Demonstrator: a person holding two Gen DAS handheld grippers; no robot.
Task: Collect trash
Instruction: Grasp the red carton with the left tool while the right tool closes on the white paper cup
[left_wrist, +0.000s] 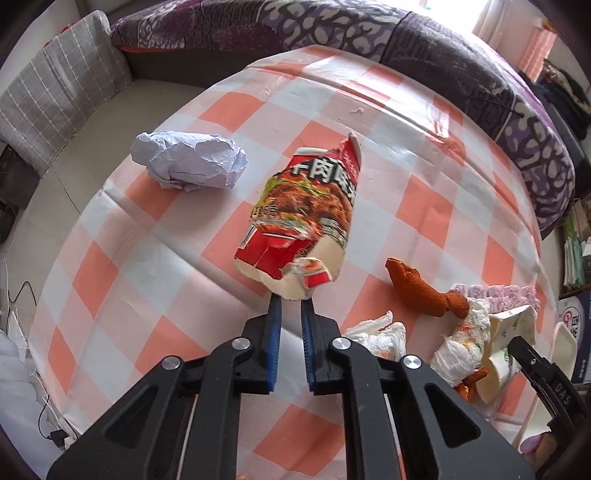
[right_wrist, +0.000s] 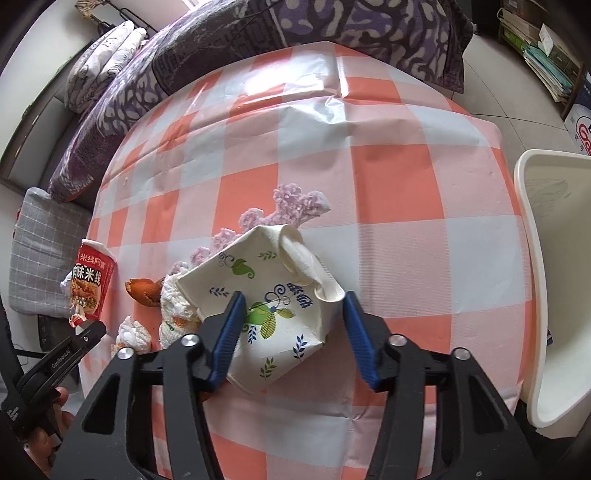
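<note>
Checked tablecloth (left_wrist: 147, 236) fills both views, and the left gripper (left_wrist: 291, 301) is clamped tight on the red cup's (left_wrist: 306, 214) crushed lower end, long axis running up-frame, while the right gripper (right_wrist: 291, 299), half-open, straddles the paper cup (right_wrist: 269, 306) at lower centre.

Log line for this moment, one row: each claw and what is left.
left claw: shut on red wrapper | right claw: around paper cup | left: paper ball

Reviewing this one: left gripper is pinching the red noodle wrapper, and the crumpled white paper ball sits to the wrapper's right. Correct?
Not quite. The left gripper does pinch the red noodle wrapper, but the left wrist view shows the crumpled white paper ball to the wrapper's left.
</note>
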